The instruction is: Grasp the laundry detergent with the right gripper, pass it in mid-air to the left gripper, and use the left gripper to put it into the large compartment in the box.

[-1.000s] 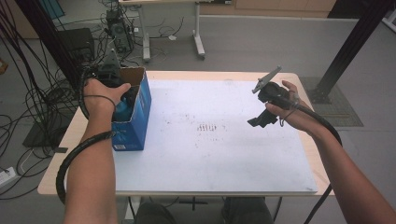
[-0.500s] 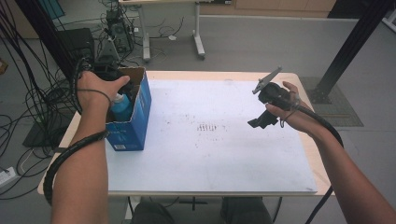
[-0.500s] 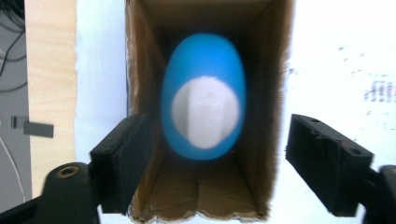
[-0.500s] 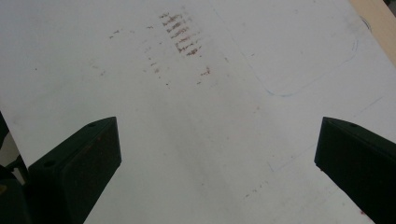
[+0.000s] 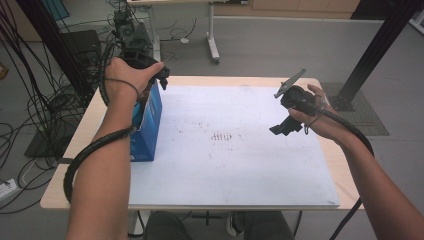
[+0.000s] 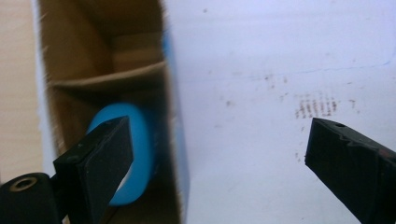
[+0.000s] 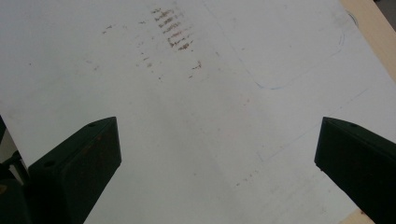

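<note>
My left gripper (image 5: 161, 79) hung above the far end of the box (image 5: 150, 120), at the left edge of the white mat (image 5: 240, 165). In the left gripper view its jaws stood wide apart and had just been opening, with nothing between the pads. One jaw showed in front of the box's open top, the other in front of the bare mat.

The box was blue outside and brown card inside, open at the top, with a card divider across it. A blue roll (image 6: 135, 149) lay inside, on the near side of the divider, against the box's wall. My left jaw hid part of it, and nothing gripped it. I could not tell what the roll was made of.

My right gripper (image 5: 286, 126) was held over the right part of the mat, well apart from the box, pointing down. In the right gripper view its jaws were spread wide, with nothing between them. Beneath them lay the mat and a patch of brown marks (image 7: 173, 31).
</note>
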### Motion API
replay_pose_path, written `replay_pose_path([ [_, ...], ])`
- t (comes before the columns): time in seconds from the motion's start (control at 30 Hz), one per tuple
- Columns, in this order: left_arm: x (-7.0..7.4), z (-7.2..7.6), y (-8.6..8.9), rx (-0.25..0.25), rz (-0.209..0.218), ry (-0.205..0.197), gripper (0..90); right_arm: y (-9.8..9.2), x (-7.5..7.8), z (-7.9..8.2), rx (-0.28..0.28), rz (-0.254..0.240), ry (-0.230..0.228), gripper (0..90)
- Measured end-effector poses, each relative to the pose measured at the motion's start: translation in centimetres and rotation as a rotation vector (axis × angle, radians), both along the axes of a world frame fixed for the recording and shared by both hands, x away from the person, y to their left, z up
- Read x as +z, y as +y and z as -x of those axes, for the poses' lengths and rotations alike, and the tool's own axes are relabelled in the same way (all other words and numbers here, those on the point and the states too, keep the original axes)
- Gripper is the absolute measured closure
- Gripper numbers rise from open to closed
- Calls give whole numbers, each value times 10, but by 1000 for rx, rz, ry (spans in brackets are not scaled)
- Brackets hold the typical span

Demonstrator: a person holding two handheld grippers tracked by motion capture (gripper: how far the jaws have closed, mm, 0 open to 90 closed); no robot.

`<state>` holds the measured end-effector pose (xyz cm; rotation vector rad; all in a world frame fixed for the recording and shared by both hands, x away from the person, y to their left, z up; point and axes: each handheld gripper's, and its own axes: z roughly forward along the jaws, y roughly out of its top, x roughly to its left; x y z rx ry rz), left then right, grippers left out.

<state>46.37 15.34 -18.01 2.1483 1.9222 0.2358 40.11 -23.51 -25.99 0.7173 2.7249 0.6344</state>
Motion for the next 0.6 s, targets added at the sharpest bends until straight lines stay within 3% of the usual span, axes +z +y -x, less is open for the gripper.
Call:
replay_pose_path([
  [0.13,-3,-12,-18,-41,-10,-15,75,-2,-1,-2,6,2,3,4],
  [0.23,-5,-22,-26,-40,-5,-39,72,-3,-4,-3,16,10,11,4],
  [0.6,-15,-44,-46,-59,-12,-22,72,-8,-14,-10,25,19,33,4],
])
